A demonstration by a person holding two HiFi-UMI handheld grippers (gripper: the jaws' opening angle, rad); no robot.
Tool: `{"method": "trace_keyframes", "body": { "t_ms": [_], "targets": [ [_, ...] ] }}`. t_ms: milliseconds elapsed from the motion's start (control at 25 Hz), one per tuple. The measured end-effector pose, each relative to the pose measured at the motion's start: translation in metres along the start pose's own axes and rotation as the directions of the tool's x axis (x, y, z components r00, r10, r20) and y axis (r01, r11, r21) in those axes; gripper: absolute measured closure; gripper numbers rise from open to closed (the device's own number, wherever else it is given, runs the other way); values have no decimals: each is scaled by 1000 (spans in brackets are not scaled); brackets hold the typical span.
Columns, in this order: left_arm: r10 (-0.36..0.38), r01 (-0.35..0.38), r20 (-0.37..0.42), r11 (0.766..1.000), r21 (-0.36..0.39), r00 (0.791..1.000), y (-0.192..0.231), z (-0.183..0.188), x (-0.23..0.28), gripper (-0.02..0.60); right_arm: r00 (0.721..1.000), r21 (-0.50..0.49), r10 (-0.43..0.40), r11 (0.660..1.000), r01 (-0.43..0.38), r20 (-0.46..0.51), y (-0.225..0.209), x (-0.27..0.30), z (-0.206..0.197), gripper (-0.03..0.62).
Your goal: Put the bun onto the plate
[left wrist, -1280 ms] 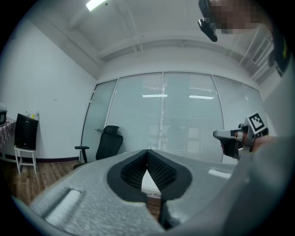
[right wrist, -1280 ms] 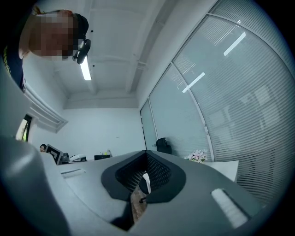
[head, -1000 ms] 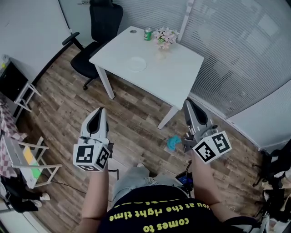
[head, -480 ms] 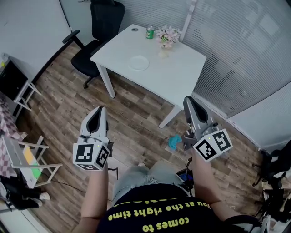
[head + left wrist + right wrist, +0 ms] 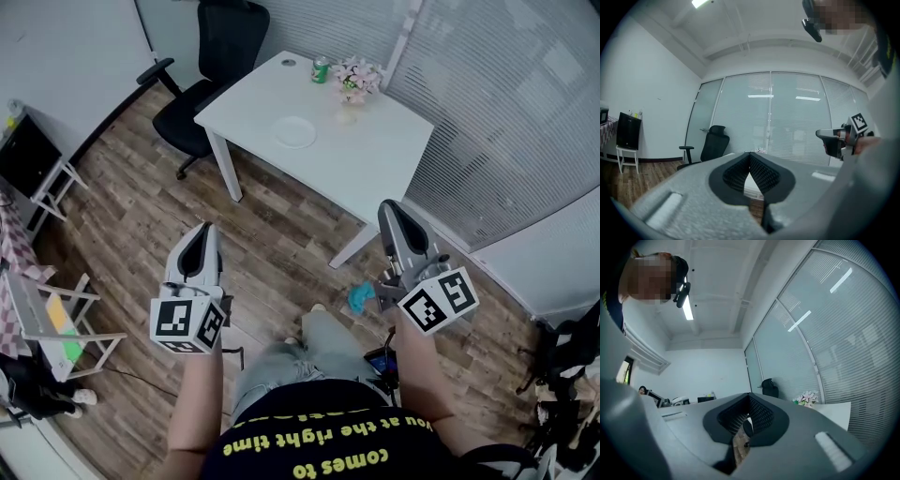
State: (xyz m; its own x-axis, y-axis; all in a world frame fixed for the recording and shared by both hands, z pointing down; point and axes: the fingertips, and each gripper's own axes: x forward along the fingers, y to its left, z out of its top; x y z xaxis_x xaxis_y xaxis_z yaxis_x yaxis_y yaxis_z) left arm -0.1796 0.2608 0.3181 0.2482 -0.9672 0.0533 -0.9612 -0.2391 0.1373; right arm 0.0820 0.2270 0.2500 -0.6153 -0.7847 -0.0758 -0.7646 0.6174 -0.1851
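Observation:
A white plate lies on the white table across the room, with nothing on it. I cannot make out a bun in any view. My left gripper and right gripper are held out level over the wooden floor, well short of the table. Both are shut and empty. In the left gripper view the left gripper has its jaws closed tip to tip, and the right gripper shows at the side. In the right gripper view the right gripper also has its jaws together.
A green can and a vase of flowers stand at the table's far edge. A black office chair sits at its left end. A blue object lies on the floor by the right gripper. A white rack stands at the left.
The table and chair have slid slightly right and down in the head view, and a leg has stepped forward. Both grippers stay shut and side by side.

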Motion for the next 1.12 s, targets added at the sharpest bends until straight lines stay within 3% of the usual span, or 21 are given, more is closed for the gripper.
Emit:
{"method": "trace_keyframes", "body": {
  "t_ms": [720,1120],
  "targets": [
    [42,-42,-8,999,2,999,8,-2,49,581,1000,28,21,999,-21,-7,-46,46,-2,591],
    [67,-68,-13,998,-8,998,13,-1,104,581,999,42,50,998,-49,-16,-89,94,1,591]
  ]
}}
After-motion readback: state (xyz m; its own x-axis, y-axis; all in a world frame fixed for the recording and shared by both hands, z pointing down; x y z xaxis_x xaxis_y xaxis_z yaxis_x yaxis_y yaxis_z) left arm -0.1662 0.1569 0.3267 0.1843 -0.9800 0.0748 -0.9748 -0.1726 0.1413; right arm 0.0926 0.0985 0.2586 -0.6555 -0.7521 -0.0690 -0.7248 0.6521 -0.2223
